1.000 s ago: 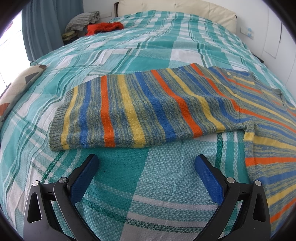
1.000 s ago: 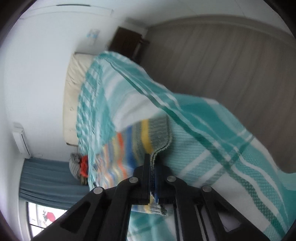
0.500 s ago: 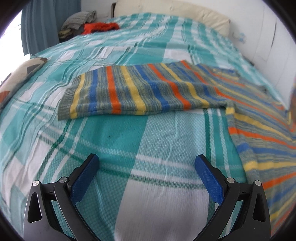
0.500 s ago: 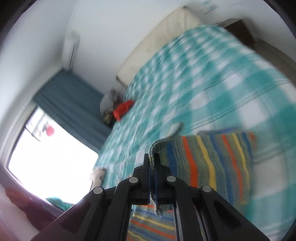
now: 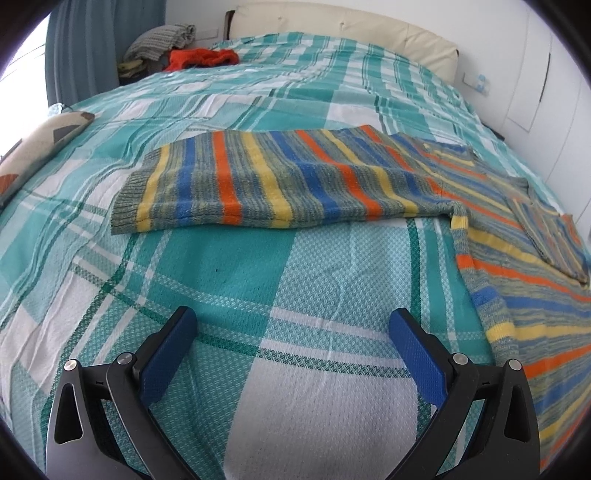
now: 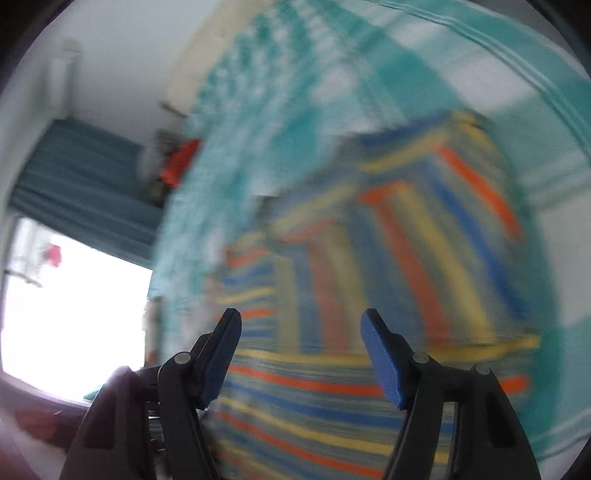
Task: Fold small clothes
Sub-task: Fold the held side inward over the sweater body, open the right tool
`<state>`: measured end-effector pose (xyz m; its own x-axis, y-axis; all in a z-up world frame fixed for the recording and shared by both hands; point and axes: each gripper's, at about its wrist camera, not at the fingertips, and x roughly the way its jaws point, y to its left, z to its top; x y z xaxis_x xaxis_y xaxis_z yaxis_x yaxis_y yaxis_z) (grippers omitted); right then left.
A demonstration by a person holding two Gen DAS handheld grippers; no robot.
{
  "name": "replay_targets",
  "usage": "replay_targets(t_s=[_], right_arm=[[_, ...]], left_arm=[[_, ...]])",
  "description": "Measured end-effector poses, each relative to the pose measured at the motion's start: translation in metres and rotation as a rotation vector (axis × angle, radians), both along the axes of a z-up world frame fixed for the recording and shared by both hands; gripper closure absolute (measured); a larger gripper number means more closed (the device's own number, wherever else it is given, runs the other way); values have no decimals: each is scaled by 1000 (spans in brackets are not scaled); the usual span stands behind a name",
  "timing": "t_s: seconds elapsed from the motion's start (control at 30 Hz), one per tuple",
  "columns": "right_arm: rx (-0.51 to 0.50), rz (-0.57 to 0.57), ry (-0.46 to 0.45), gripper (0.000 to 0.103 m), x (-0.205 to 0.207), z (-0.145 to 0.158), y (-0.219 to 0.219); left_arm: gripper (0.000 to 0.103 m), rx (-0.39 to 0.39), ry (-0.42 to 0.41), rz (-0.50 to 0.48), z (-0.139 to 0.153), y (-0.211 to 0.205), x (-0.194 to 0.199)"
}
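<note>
A striped knit sweater (image 5: 280,184) in grey, blue, orange and yellow lies flat on the bed. One sleeve stretches left across the blanket, and the body runs down the right side (image 5: 535,325). The other sleeve is folded over the body at the right (image 5: 550,236). My left gripper (image 5: 291,339) is open and empty, above bare blanket, short of the spread sleeve. The right wrist view is blurred. My right gripper (image 6: 301,332) is open and empty above the sweater (image 6: 388,266).
The bed has a teal and white plaid blanket (image 5: 229,280). A pile of grey and red clothes (image 5: 192,55) sits at the far left by the cream headboard (image 5: 351,29). A patterned cushion (image 5: 40,144) lies at the left edge. A blue curtain (image 6: 85,166) and bright window show.
My right gripper was shut on the sweater's cuff, carried it over the body, and has now opened and let it go. My left gripper drew back from the spread sleeve, staying open.
</note>
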<state>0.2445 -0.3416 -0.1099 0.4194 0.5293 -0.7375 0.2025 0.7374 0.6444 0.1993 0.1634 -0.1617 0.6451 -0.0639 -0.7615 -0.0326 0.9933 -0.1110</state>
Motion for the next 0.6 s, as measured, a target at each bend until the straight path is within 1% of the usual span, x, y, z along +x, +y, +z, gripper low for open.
replay_targets(t_s=[0.03, 0.07, 0.1, 0.13, 0.17, 0.2, 0.23, 0.27, 0.33, 0.37, 0.4, 0.43, 0.47, 0.5, 0.53, 0.57, 0.6], right_arm=[[-105, -24, 54, 36, -7, -14, -14], [-185, -53, 87, 41, -16, -22, -26], [-227, -87, 86, 68, -25, -27, -41], [-233, -117, 62, 75, -34, -26, -53], [-252, -136, 45, 74, -43, -22, -61], [-301, -149, 22, 69, -53, -15, -65], [-357, -144, -18, 62, -67, -6, -67], [-398, -133, -54, 57, -78, 1, -66], [-512, -110, -118, 40, -106, 12, -64], [-558, -106, -138, 37, -119, 16, -63], [-612, -104, -151, 33, -131, 12, -65], [-636, -108, -148, 31, -137, 9, -68], [-647, -118, -121, 29, -144, -3, -75], [-628, -129, -91, 29, -147, -16, -83], [-596, -138, -115, 28, -156, -23, -87], [-581, -148, -179, 25, -164, -26, -89], [-573, -148, -219, 21, -169, -26, -88]], left_arm=[[0, -2, -1, 0, 0, 0, 0], [0, -4, -2, 1, 0, 1, -1], [0, -5, -2, 1, -1, 1, -1], [0, -4, -2, 1, -1, 1, -1], [0, -3, -2, 1, -1, 1, 0], [0, -4, -2, 1, -1, 1, -1], [0, -4, -2, 1, -1, 1, -1], [0, -5, -2, 1, -1, 1, -1], [0, -4, -2, 1, -1, 1, -1], [0, -4, -2, 1, -1, 1, -1], [0, -3, -2, 1, -1, 1, -1], [0, -3, -1, 1, -1, 1, -1], [0, -4, -1, 0, -1, 1, -1], [0, -4, 0, 0, 0, 2, -1], [0, -5, 3, -2, 0, 2, -1], [0, -9, 6, -4, 0, 3, -2], [0, -14, 14, -8, 0, 4, -2]])
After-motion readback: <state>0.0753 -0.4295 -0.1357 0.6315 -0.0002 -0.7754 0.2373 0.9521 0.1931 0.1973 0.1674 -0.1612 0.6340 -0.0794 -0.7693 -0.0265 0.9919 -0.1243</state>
